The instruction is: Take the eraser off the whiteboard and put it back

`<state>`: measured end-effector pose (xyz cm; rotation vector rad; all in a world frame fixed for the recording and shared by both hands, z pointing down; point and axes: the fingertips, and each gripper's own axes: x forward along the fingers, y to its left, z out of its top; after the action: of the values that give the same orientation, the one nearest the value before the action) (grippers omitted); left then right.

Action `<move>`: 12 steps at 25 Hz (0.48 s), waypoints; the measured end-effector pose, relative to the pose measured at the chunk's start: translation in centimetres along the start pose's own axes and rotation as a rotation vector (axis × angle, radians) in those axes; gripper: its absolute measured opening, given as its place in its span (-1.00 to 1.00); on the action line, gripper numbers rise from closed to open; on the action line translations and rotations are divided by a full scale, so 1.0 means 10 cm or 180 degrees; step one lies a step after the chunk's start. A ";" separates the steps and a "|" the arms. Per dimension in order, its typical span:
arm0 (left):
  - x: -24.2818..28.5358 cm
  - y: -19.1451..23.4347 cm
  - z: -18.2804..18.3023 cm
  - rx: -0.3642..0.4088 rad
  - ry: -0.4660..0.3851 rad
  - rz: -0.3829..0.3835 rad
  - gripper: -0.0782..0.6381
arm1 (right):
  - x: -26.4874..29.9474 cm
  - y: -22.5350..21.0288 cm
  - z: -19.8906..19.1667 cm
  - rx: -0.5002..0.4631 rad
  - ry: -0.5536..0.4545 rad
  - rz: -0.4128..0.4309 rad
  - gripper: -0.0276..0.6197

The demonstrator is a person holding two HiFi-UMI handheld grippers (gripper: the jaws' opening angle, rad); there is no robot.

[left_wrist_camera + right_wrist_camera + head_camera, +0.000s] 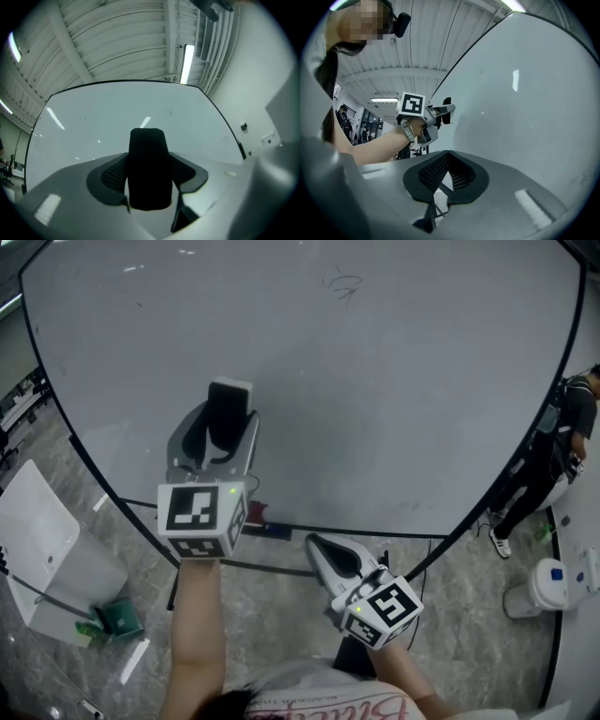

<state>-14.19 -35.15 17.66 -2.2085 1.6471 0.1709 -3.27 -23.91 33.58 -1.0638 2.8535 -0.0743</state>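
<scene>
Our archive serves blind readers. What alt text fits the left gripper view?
The left claw grips a black eraser upright between its jaws, facing a large whiteboard. A ribbed ceiling with a lit strip light shows above the board.

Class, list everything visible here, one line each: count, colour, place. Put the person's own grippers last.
whiteboard: one, white, fills the head view's middle
scribble: one, dark, near the whiteboard's top
eraser: one, black, held up before the whiteboard
bystander: one, dark clothes, past the whiteboard's right edge
green item: one, green, floor at lower left
left gripper: one, grey, shut on the eraser
right gripper: one, grey, jaws together, empty, below the whiteboard's lower edge in the head view
</scene>
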 end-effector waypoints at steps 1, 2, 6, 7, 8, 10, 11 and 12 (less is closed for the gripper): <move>0.07 -0.01 0.02 0.0085 0.0005 0.0001 -0.07 | 0.00 -0.01 0.00 0.0002 0.0000 -0.0003 -0.91; 0.13 -0.03 0.04 0.0167 0.0008 -0.0011 -0.07 | 0.00 -0.02 0.00 0.0005 -0.0001 -0.0008 -0.91; 0.38 -0.14 0.10 0.0485 0.0063 -0.0099 -0.07 | -0.01 -0.03 0.00 0.0016 -0.0014 -0.0026 -0.91; 0.43 -0.16 0.10 0.0534 0.0081 -0.0123 -0.07 | -0.01 -0.04 0.00 0.0018 -0.0013 -0.0030 -0.91; 0.49 -0.18 0.11 0.0553 0.0095 -0.0150 -0.07 | -0.01 -0.04 0.00 0.0019 -0.0012 -0.0034 -0.91; 0.58 -0.20 0.13 0.0513 0.0106 -0.0208 -0.06 | -0.02 -0.05 -0.01 0.0024 -0.0012 -0.0048 -0.91; 0.61 -0.20 0.14 0.0484 0.0107 -0.0233 -0.07 | -0.02 -0.05 -0.02 0.0028 -0.0012 -0.0059 -0.91; 0.65 -0.20 0.15 0.0473 0.0111 -0.0248 -0.06 | -0.03 -0.06 -0.02 0.0035 -0.0011 -0.0070 -0.91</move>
<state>-10.10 -39.89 14.67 -2.1699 1.5360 -0.0111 -2.71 -24.19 33.85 -1.0925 2.8351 -0.0893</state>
